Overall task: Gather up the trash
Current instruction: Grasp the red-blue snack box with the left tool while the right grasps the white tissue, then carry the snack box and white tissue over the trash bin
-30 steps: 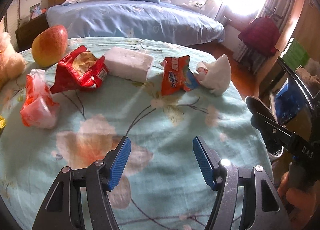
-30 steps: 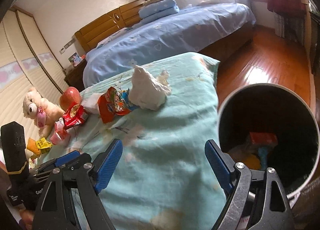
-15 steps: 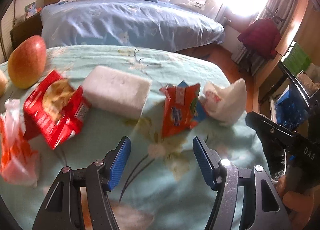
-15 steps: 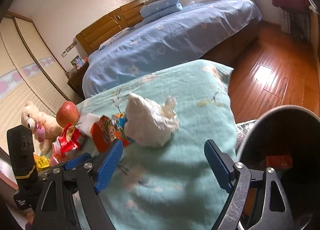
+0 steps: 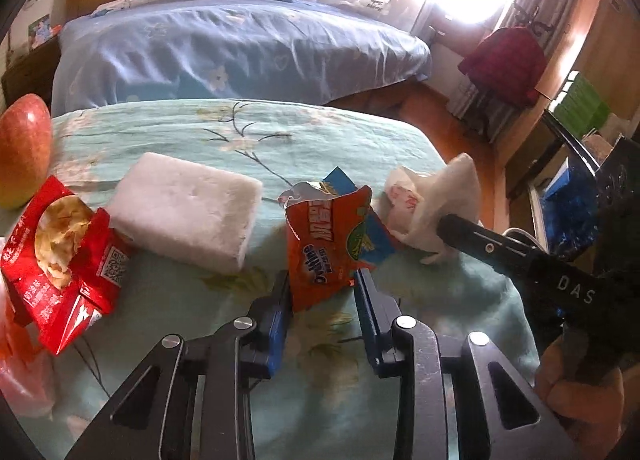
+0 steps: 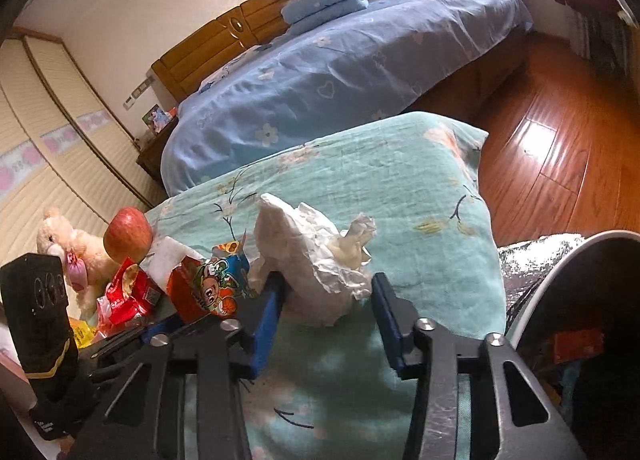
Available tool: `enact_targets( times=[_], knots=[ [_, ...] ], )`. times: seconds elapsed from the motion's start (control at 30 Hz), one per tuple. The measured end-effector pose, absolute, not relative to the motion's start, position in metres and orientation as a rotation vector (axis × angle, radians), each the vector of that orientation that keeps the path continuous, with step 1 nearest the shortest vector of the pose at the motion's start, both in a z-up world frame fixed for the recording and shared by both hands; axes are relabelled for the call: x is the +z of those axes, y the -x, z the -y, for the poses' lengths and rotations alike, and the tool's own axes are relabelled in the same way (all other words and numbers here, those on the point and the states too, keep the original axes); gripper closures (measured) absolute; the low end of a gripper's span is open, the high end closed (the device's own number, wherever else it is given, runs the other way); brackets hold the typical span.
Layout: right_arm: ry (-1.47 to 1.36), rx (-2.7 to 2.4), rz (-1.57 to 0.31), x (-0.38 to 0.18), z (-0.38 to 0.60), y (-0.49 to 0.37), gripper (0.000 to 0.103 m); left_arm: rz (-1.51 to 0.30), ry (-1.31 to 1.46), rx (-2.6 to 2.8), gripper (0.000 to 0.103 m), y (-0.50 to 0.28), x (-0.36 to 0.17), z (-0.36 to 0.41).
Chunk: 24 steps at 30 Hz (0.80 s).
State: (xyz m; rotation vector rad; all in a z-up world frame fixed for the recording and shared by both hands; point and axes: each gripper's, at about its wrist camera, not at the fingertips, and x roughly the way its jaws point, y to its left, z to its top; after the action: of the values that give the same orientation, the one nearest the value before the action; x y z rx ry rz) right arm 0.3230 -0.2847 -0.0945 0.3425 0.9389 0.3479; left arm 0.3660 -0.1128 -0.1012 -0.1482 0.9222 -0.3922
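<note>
Right now your left hand-held gripper (image 5: 322, 292) has just been closing, and the orange snack wrapper (image 5: 328, 244) stands between its blue pads (image 5: 280, 316) — the pads sit at the wrapper's lower edges, and it looks pinched, standing upright on the teal floral cloth (image 5: 280, 140) that covers the tabletop. Your right hand-held gripper (image 6: 328, 300) has likewise just been closing, with the crumpled white tissue (image 6: 316, 260) between its fingers; the left pad touches the tissue, while the right pad stands just clear of it, so the tissue is framed, not yet squeezed.

Take the orange snack wrapper as your landmark. The crumpled white tissue lies just to its right, touching or nearly touching it. Just to its left lies a white foam block (image 5: 188, 212), flat on the cloth. Further left is an open red snack bag (image 5: 64, 252), tilted, with its printed front facing up. Beyond that, at the far left edge, stands a red-and-yellow apple (image 5: 22, 152). From the right wrist view a cream plush bear (image 6: 68, 244) sits behind the apple, well apart from the wrapper.

To the right of the tissue, past the cloth's edge, you have the round bin (image 6: 580, 300) — its dark inside holds some coloured scraps, too dim to name. Behind the tabletop stands a bed (image 5: 240, 44) with a blue cover and folded blue bedding on top.
</note>
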Motion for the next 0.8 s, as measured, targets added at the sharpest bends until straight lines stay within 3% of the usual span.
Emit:
enact_targets(
  times=[0.1, 0.2, 0.8],
  knots=[
    [-0.315, 0.353, -0.929, -0.092, 0.28, -0.318, 0.07, -0.912, 0.144, -0.412, 0.091, -0.366, -0.101, 0.113],
    [-0.318, 0.359, -0.93, -0.091, 0.28, -0.315, 0.072, -0.907, 0.155, -0.421, 0.094, -0.36, -0.101, 0.111],
    [-0.364, 0.356, -0.899, -0.074, 0.301, -0.246, 0.072, -0.88, 0.172, -0.471, 0.095, -0.281, -0.081, 0.104]
  ],
)
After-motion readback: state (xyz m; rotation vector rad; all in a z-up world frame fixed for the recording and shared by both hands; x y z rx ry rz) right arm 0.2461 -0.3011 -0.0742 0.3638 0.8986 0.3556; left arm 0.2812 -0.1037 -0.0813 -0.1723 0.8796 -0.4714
